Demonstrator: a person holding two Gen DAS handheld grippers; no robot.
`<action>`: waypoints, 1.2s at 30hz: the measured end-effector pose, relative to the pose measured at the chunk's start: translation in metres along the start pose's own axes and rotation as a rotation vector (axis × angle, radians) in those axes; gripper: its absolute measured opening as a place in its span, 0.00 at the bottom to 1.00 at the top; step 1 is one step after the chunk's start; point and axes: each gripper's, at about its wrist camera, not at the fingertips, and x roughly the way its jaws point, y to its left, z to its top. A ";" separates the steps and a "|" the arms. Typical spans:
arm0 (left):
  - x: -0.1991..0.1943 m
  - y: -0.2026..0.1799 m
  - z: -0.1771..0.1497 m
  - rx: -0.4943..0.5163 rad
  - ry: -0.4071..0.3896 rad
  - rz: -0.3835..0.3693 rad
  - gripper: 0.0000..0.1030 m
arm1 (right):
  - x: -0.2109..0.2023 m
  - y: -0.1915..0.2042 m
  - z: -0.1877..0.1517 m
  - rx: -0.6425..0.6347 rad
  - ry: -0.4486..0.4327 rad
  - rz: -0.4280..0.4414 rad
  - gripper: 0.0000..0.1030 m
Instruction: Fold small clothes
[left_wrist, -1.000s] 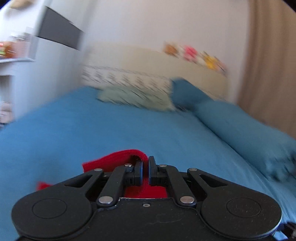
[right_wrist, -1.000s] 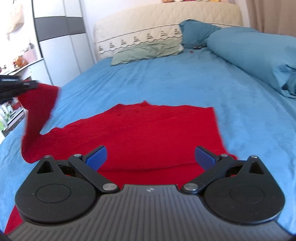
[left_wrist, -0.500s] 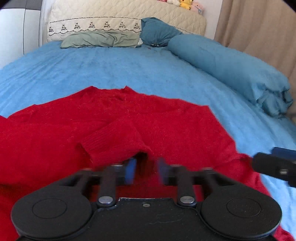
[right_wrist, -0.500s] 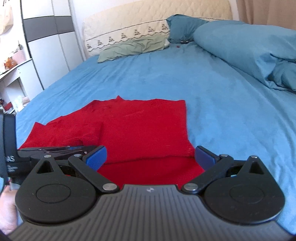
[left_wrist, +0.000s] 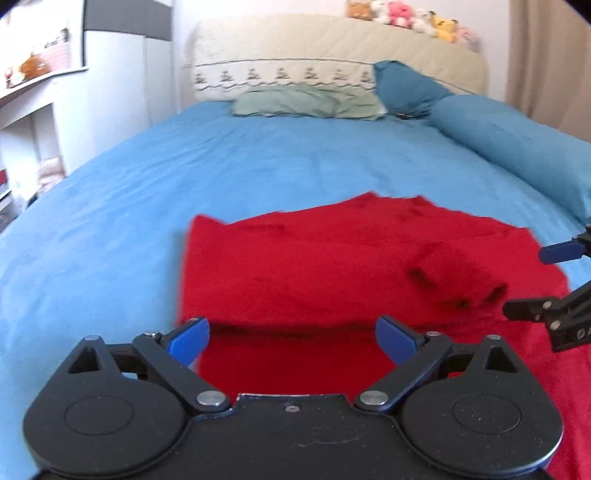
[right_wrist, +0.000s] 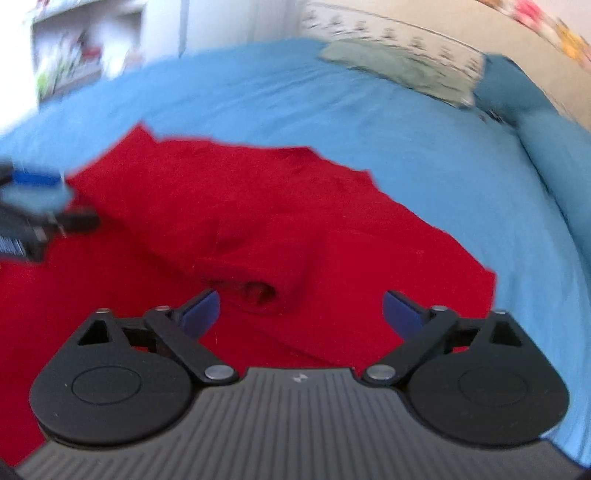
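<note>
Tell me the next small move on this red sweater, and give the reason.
Probably bring the right gripper down onto the sleeve cuff just ahead of it and close. Both the right and the left gripper are open and empty, and the cuff lies bunched on the red sweater, so that sleeve looks unfinished.

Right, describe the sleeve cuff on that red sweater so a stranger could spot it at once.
Start at the wide blue bed, where a red sweater lies spread flat near the foot. A sleeve is folded across its body, ending in the cuff just ahead of the right gripper. It is the only raised, tube-shaped bump with a dark open end on otherwise flat red cloth.
</note>
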 end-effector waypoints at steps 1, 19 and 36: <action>0.002 0.005 0.000 -0.001 0.003 0.010 0.96 | 0.006 0.007 0.002 -0.035 0.015 -0.006 1.00; 0.002 0.033 -0.008 -0.019 0.012 0.031 0.96 | 0.040 0.042 0.020 -0.211 -0.039 -0.053 0.55; 0.012 0.038 -0.009 -0.019 0.036 0.044 0.96 | 0.037 0.032 0.024 -0.117 -0.062 -0.026 0.20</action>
